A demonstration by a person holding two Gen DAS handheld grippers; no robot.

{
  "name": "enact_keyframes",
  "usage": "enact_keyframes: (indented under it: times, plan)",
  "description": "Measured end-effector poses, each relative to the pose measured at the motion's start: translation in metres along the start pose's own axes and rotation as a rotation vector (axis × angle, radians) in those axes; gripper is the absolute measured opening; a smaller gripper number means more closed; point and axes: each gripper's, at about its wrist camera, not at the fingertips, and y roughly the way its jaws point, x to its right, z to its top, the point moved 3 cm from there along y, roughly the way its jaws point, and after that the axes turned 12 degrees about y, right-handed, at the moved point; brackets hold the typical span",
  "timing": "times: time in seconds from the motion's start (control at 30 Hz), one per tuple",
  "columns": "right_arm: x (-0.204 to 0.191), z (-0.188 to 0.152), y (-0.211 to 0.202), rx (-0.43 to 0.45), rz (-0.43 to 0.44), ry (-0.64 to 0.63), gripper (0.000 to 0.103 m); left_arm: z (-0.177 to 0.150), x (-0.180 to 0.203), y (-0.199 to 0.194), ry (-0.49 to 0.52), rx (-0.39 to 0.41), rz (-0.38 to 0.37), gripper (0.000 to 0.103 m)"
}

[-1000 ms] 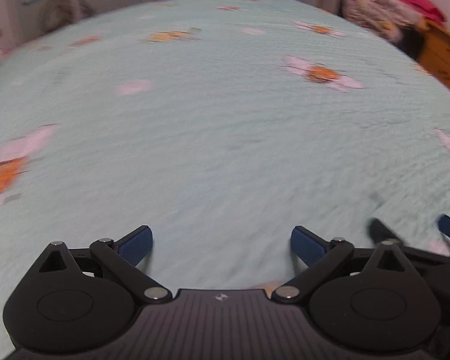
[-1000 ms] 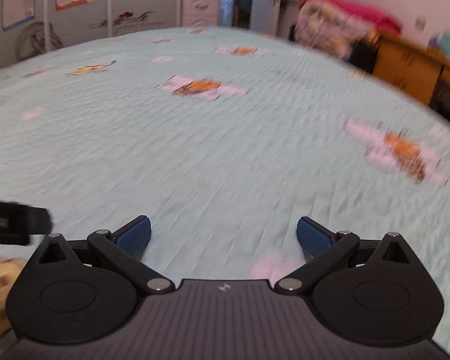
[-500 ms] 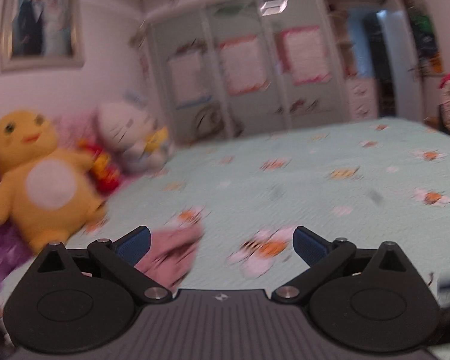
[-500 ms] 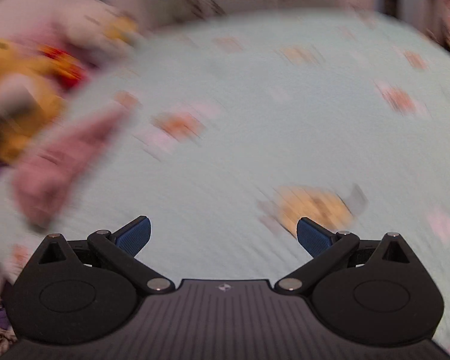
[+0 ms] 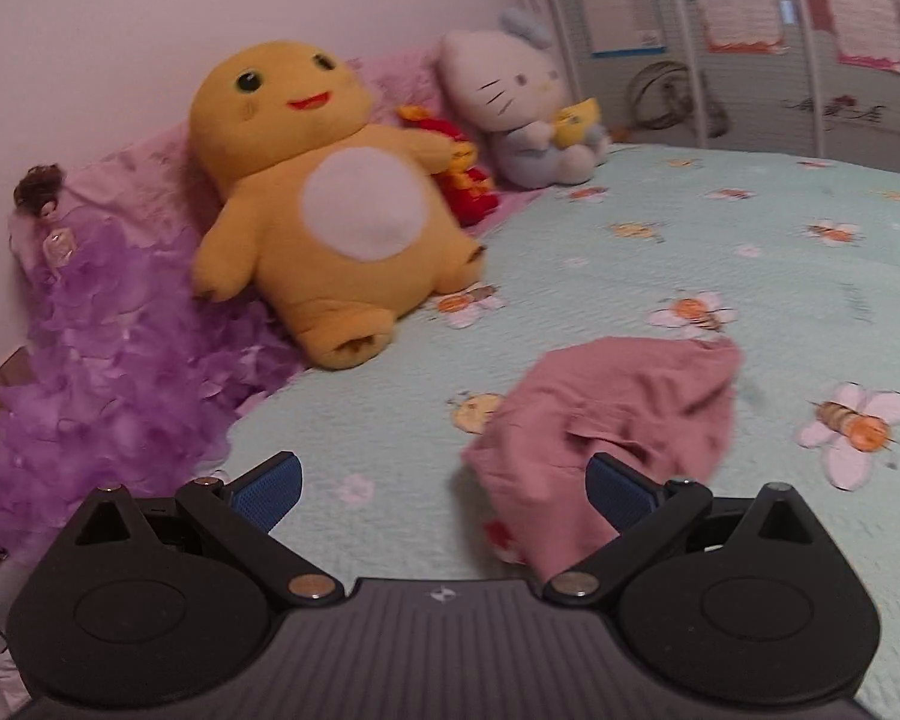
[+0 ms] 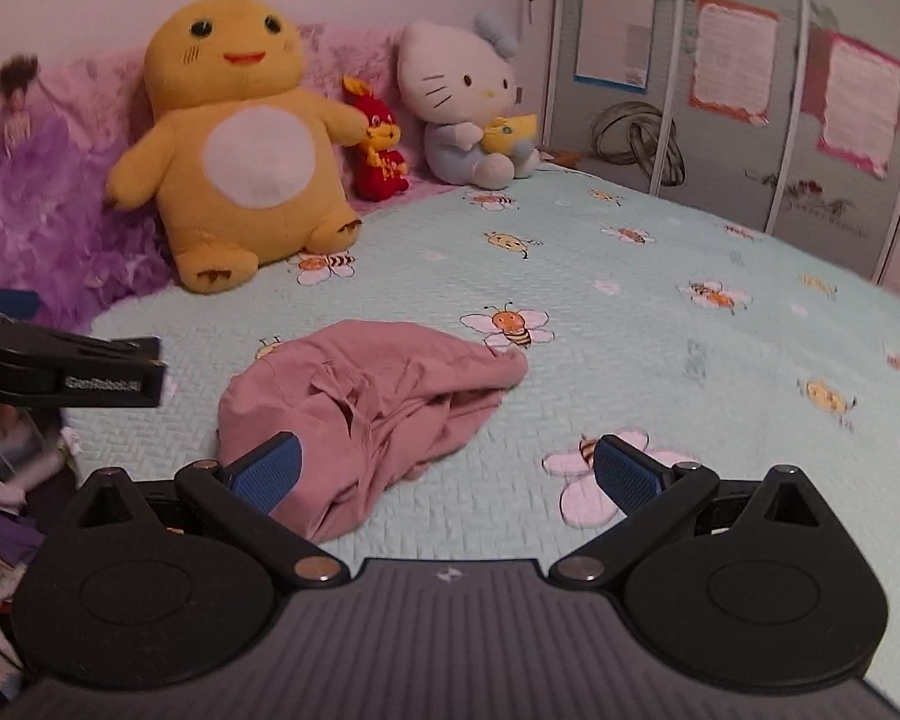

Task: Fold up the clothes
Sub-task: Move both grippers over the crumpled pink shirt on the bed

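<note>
Pink garment crumpled on bed, just ahead. My left gripper, right gripper: jaws wide, empty. Risk: pinching several layers — edges probably buried in bunch.

The only lettering I can make out is white print on the black body of the left gripper, seen from the right wrist camera; it looks like "GenRobot.AI", though the last letters are soft. The sheets pinned on the wardrobe doors carry lines of text too small and blurred to read. The small emblem on the right gripper housing is a mark, not letters.
</note>
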Motion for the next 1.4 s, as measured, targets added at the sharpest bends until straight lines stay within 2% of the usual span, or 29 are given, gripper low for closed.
enact_keyframes:
  times: [0.07,0.23,0.37,0.77,1.4]
  plan:
    - [-0.01,0.008,0.015,-0.021,-0.008,-0.023,0.102,-0.002,-0.016,0.015,-0.006,-0.034,-0.023,0.103]
    - [-0.023,0.008,0.033,-0.054,-0.035,-0.057,0.102,-0.012,-0.021,0.037,-0.042,-0.152,-0.124,0.103]
    - [-0.031,0.004,0.045,-0.077,-0.057,-0.08,0.102,-0.025,-0.016,0.045,-0.045,-0.184,-0.133,0.103]
    - [-0.048,0.003,0.061,-0.108,-0.105,-0.129,0.102,-0.031,0.009,0.034,-0.071,-0.205,-0.129,0.103]
    - [-0.054,-0.004,0.075,-0.149,-0.078,-0.096,0.102,-0.035,0.019,0.032,-0.1,-0.219,-0.124,0.103]
